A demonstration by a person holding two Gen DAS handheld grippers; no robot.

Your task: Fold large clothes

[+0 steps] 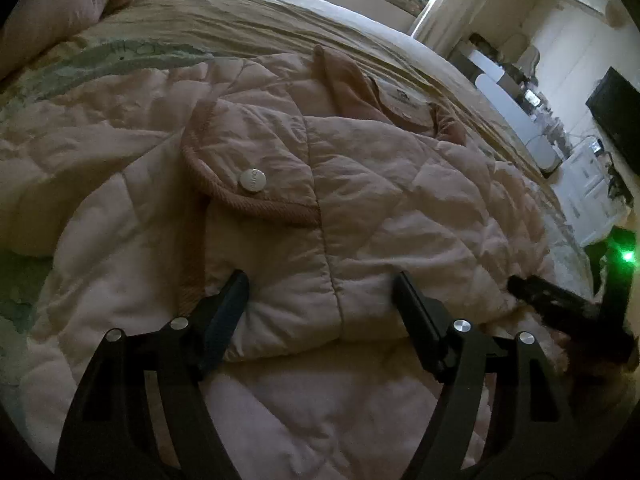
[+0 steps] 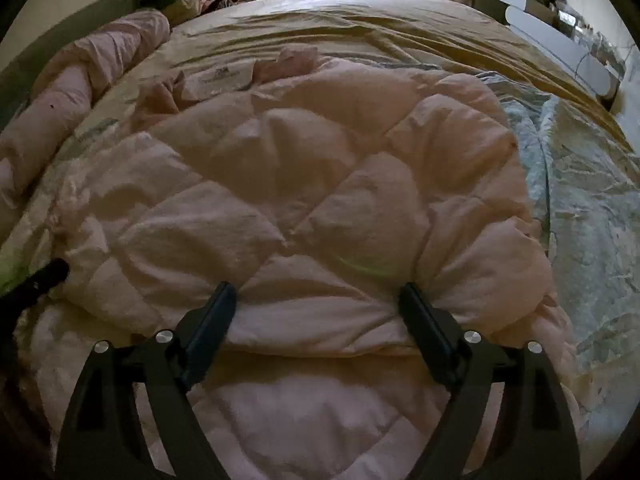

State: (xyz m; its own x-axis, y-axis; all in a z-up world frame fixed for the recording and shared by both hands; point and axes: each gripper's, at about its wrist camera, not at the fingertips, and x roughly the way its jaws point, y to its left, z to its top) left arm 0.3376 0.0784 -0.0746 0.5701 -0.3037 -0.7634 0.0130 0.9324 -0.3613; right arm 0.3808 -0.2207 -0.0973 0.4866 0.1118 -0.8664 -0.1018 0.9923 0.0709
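Black fingers of the left gripper fill the near edge of its view, spread wide over the folded hem of the pink quilted jacket. Padding bulges between them, but whether the pads press on it I cannot tell; they look parted with the cloth lying loose. From the right wrist, the right gripper shows the same stance: fingers wide, straddling a thick roll of the jacket's folded edge at 6 o'clock, not pinching it as far as I can judge.

The jacket lies flat on the bed, hem toward the cameras, collar and its white label away at 12 o'clock. A pocket flap with a metal snap sits at about 10 o'clock from the left gripper. Both tools sit side by side along the near fold; the tip of the right one shows at 3 o'clock in the left view. That pairing suits a wide, puffy garment, since one grip would let the far side sag. A rolled pink duvet lies along the bed's edge at 10 o'clock, well apart.

I judge a fold has been laid down and the next grip must be chosen.
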